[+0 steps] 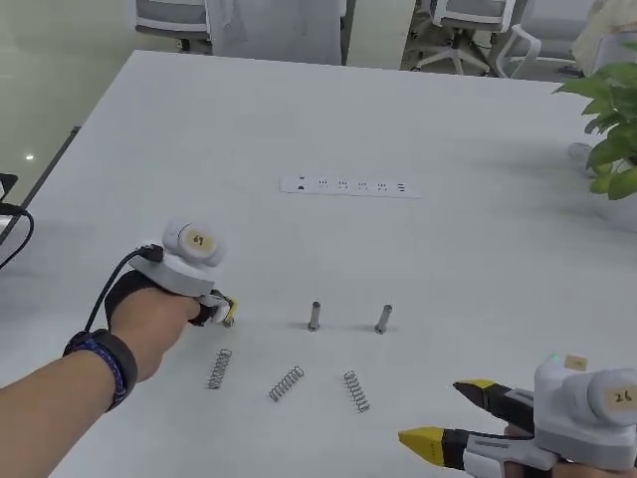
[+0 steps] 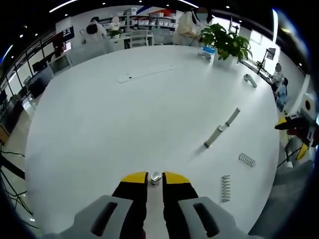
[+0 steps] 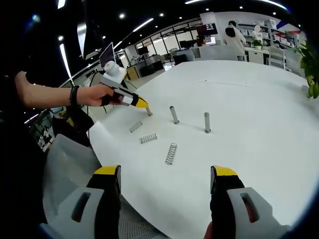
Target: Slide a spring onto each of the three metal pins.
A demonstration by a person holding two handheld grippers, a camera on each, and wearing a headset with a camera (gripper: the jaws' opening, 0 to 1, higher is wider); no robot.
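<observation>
Left gripper [image 2: 155, 174] jaws clamped on the short silver metal pin [image 2: 155, 179]; right gripper [image 3: 165, 172] jaws wide apart, thin coiled steel spring [image 3: 171, 153] ahead between them.

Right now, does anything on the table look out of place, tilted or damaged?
Nothing stands out. The three springs lie loose on the table, two pins stand upright behind them, and the third pin stands between the closed jaws of the left gripper.
</observation>
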